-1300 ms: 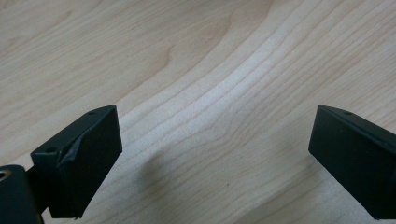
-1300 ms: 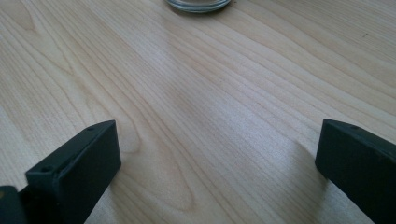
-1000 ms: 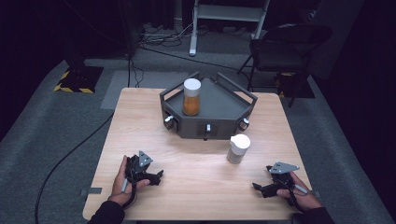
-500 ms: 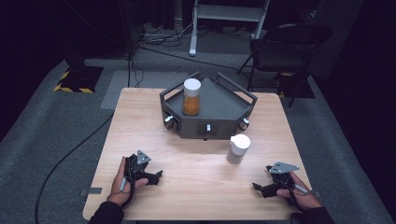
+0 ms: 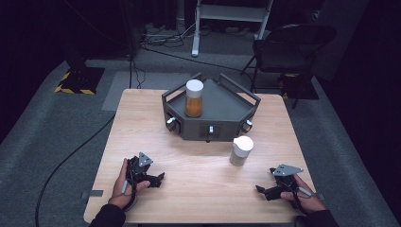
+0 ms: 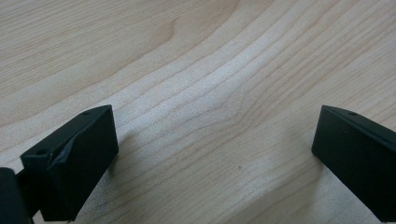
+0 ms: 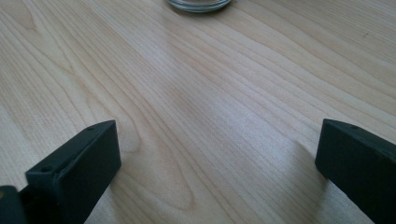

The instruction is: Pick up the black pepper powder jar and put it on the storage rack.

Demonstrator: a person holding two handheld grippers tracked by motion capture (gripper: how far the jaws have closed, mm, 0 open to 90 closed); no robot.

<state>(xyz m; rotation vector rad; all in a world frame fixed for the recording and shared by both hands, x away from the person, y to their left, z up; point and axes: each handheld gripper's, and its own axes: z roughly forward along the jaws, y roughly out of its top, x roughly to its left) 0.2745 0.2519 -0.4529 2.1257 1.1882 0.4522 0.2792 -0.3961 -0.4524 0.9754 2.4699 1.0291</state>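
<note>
On the wooden table my left gripper rests at the front left, held in a hand, jaws pointing right. In the left gripper view it stands open over bare wood. My right gripper lies at the front right, jaws pointing left. It is open too, with nothing between the jaws. A short jar with a white lid stands on the table ahead of the right gripper; its glass base shows at the top of the right gripper view. A taller jar of orange contents stands on a dark grey stand.
The dark grey angular stand with raised rails and three knobs on its front sits at the table's back centre. Beyond the table are a black chair, floor cables and a white frame. Bare wood lies between the two grippers.
</note>
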